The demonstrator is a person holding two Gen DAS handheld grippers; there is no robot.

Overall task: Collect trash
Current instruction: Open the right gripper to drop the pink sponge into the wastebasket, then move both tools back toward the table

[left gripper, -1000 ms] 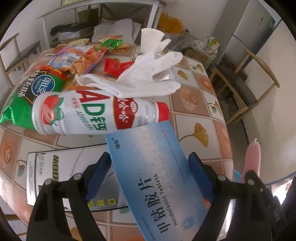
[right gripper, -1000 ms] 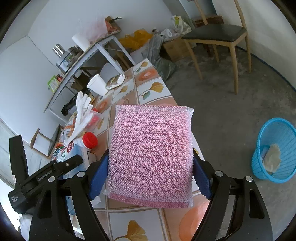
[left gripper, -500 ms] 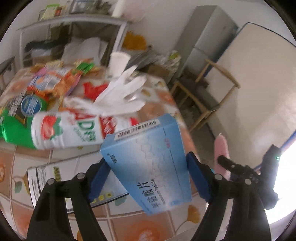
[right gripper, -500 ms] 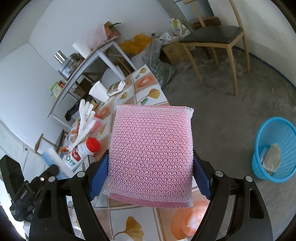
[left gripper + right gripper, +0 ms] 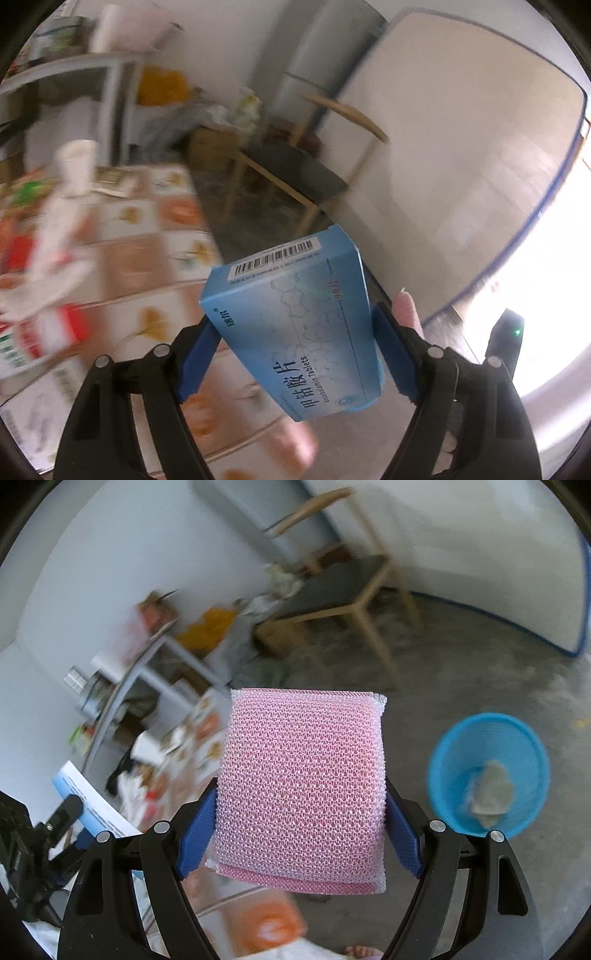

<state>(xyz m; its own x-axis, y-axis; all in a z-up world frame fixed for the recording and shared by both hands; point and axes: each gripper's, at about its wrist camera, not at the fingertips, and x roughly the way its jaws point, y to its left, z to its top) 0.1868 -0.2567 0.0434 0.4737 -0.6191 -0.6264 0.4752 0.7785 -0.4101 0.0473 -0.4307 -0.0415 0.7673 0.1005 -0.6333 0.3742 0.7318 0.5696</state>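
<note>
a: what is held by the left gripper (image 5: 295,354)?

b: a blue box (image 5: 299,325) of tablets is clamped between its two blue pads (image 5: 195,362), the jaws spread about as wide as the box. the box is held in the air, tilted, its barcoded end pointing away from the camera. the same box (image 5: 86,805) is seen at the left edge of the right wrist view, with the left gripper (image 5: 55,830) around it.

a: and the right gripper (image 5: 301,834)?

b: a pink mesh sponge (image 5: 303,786) is gripped between its pads (image 5: 402,838), the jaws parted by the sponge's full width. the sponge is held flat toward the camera, off the table. a pink edge of it (image 5: 406,310) is seen just past the right pad in the left wrist view.

a: where is the rest of the trash?

b: a tiled table (image 5: 147,251) with leaf patterns is seen to the left, much blurred. a white paper cup (image 5: 75,166) stands on it, and a red and white wrapper (image 5: 48,332) lies nearer; other litter cannot be made out.

a: and the bin?

b: a blue basket (image 5: 487,771) stands on the grey floor (image 5: 480,672) to the right of the sponge, well apart from the table. something pale and crumpled (image 5: 489,794) lies inside it. a wooden chair (image 5: 343,590) with a dark seat stands beyond.
</note>
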